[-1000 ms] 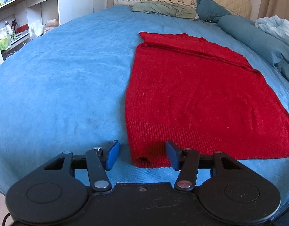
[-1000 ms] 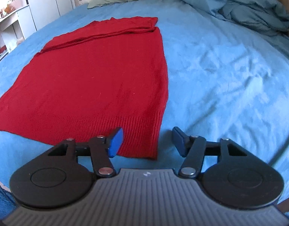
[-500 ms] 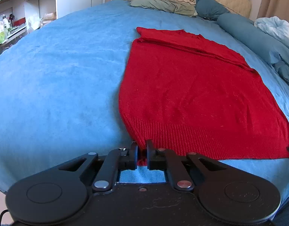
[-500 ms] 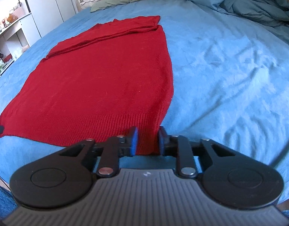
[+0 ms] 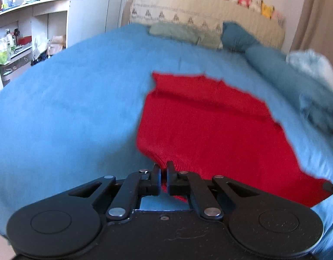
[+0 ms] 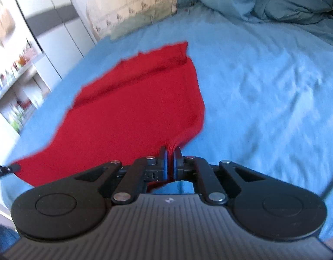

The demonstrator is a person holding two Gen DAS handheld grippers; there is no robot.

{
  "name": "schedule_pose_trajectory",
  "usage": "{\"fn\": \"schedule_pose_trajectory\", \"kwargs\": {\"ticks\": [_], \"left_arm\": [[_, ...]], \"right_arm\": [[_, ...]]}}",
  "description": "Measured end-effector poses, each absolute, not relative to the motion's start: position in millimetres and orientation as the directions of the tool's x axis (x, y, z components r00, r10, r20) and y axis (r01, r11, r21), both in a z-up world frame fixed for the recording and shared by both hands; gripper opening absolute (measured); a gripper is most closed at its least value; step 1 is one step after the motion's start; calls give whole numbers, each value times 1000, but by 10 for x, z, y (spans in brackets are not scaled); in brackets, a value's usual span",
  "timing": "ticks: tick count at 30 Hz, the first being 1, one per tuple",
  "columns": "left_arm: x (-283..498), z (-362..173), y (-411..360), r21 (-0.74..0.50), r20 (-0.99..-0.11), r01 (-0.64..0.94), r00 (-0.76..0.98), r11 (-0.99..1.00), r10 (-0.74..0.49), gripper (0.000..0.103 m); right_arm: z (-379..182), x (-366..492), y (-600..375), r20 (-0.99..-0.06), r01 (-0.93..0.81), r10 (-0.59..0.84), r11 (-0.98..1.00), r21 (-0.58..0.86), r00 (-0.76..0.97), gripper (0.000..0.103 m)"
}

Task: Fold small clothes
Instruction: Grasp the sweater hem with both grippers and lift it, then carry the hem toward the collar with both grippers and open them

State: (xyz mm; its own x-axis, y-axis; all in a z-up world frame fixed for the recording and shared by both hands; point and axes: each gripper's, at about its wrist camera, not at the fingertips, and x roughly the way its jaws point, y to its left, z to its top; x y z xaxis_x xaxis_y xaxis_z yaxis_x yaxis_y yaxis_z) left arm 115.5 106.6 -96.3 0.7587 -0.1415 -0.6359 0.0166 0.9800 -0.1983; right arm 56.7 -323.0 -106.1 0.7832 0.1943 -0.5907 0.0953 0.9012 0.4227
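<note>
The red sweater lies spread on the blue bed, its near hem raised at 2 corners. The left gripper is clenched on one hem corner, the right gripper on the other. Pillows sit at the headboard

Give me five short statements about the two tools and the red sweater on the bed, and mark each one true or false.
1. The left tool is shut on a hem corner of the red sweater. True.
2. The right tool is wide open above the bedsheet. False: it is shut on the sweater's other hem corner.
3. The sweater's far end lies on the bedsheet. True.
4. The sweater is already folded into a small square. False: it is spread out long.
5. A bundled blue duvet lies near the head of the bed. True.
</note>
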Motion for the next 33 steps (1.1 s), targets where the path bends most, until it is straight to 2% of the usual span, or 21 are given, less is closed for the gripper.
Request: {"fn": "schedule_pose_trajectory", "kwargs": {"ticks": [5,8,12,15,18,22,26,28,29,30,31,32,33], "left_arm": [[1837,-488,1075,-239,-563,12,813,971,-149,4],[2482,-220,975,-217,-517,10,847,976,-124,4],[3524,-63,709,-147,-496,2,865,989,-75,4],[4340,-239,534,-112,-528,-60,849,992,-8,4],[5015,-713,413,-93,-581,-123,813,988,47,4],[5451,-1324,422,-106,-652,-179,755,978,67,4],[5603,-1535,453,-106,-658,-176,751,979,64,5],[5664,-1536,511,-131,-661,-179,749,975,49,14],[5631,-1523,586,-151,-663,-192,747,970,45,28],[5629,-1470,627,-168,-665,-221,745,961,55,56],[5581,-1388,663,-182,-655,-243,753,953,67,68],[5505,-1316,726,-189,-635,-254,768,949,79,75],[5404,-1249,772,-188,-613,-253,785,949,88,75]], "right_arm": [[-543,1222,-3424,-505,54,231,872,487,831,20],[-224,1929,-3568,-457,43,237,851,523,857,20],[-31,3005,-3626,-469,70,167,892,446,867,20],[-216,3885,-3623,-518,116,121,908,403,847,20],[-633,4543,-3559,-586,171,75,920,354,807,20],[-1109,5005,-3563,-626,241,38,903,355,779,20],[-1309,5238,-3572,-619,231,25,916,329,785,20],[-1347,5285,-3590,-601,213,39,916,341,798,22],[-1363,5239,-3574,-592,213,33,916,341,806,25],[-1351,5218,-3576,-582,211,34,914,346,812,36],[-1334,5175,-3557,-572,197,44,915,352,819,48],[-1292,5136,-3533,-558,195,35,917,347,829,74],[-1234,5034,-3520,-530,195,13,922,334,848,89]]}}
